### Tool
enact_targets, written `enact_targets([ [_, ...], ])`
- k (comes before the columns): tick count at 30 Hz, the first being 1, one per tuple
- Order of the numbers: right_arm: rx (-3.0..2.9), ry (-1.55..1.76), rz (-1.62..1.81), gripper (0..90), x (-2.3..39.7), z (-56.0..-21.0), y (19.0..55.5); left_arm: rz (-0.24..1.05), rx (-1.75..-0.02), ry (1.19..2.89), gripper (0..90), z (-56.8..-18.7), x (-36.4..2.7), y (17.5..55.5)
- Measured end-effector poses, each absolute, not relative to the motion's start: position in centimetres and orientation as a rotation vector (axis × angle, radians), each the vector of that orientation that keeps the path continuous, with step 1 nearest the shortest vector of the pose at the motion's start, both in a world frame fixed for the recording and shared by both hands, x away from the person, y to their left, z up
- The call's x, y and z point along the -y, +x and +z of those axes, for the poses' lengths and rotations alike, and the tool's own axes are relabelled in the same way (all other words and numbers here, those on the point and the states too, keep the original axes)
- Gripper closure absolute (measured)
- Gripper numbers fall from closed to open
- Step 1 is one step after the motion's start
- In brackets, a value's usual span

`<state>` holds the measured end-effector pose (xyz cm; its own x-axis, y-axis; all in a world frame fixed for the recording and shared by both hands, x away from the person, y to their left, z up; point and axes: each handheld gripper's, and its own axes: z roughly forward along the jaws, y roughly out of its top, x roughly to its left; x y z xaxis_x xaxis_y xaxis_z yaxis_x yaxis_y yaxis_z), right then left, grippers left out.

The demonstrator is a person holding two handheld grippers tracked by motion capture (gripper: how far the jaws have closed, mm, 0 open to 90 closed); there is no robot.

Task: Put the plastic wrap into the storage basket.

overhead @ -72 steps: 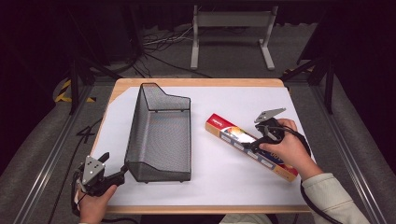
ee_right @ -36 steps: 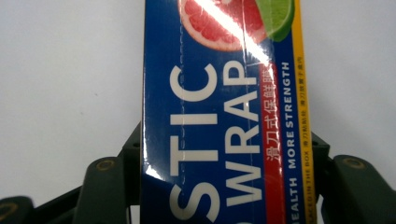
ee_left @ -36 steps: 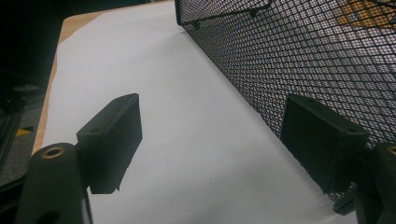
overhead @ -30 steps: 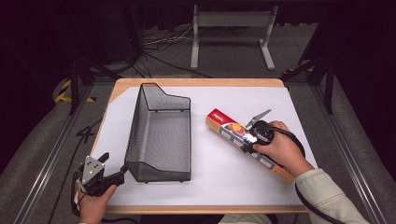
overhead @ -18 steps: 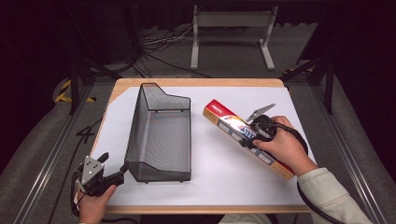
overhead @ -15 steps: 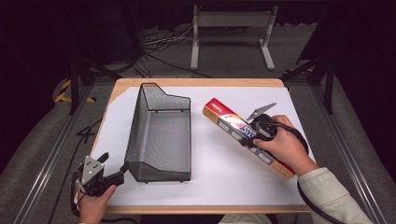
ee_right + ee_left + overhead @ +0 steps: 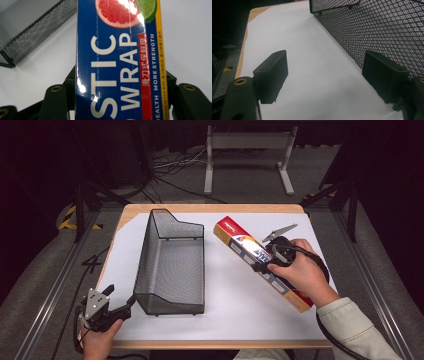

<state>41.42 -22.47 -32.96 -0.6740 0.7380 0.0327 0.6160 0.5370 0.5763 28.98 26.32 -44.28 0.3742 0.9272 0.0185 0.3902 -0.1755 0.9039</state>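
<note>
A: Box [image 7: 250, 254] of plastic wrap sits in the right claw [image 7: 264, 261], gripped across its width, jaws partway closed on its two long sides. In the right gripper view the blue label with the grapefruit picture runs straight up between the jaws.

B: Where is it on the bench [image 7: 240, 310]?

A: Right half, lying on a slant from about ten o'clock down to four o'clock. Its red end points toward the mesh basket [image 7: 172, 265], and it looks raised off the white sheet [image 7: 235, 295] at that end.

B: And the left claw [image 7: 131, 301]?

A: At seven o'clock, near the front left corner. Its jaws stand wide apart with nothing between them. In the left gripper view the basket's mesh wall [image 7: 374, 30] lies just beside the right-hand jaw; touching or not, I cannot tell.
</note>
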Motion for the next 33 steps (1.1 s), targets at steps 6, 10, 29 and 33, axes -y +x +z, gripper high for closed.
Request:
enact_targets([
  [6, -2.533, 1.22, 0.825, 40.3, 20.2, -32.0, 41.2, 0.764, -1.171, 1.748, 21.8, -44.3, -26.4, 28.7],
  [10, -2.531, 1.257, 0.827, 40.3, 18.4, -31.5, 41.3, 0.768, -1.178, 1.738, 21.8, -44.3, -26.7, 28.4],
  [29, -2.524, 1.324, 0.816, 40.2, 10.5, -30.0, 41.9, 0.77, -1.179, 1.73, 21.8, -44.3, -26.9, 28.3],
  [33, -2.519, 1.358, 0.807, 40.3, 9.6, -29.6, 42.1, 0.767, -1.173, 1.737, 21.8, -44.3, -26.8, 28.5],
])
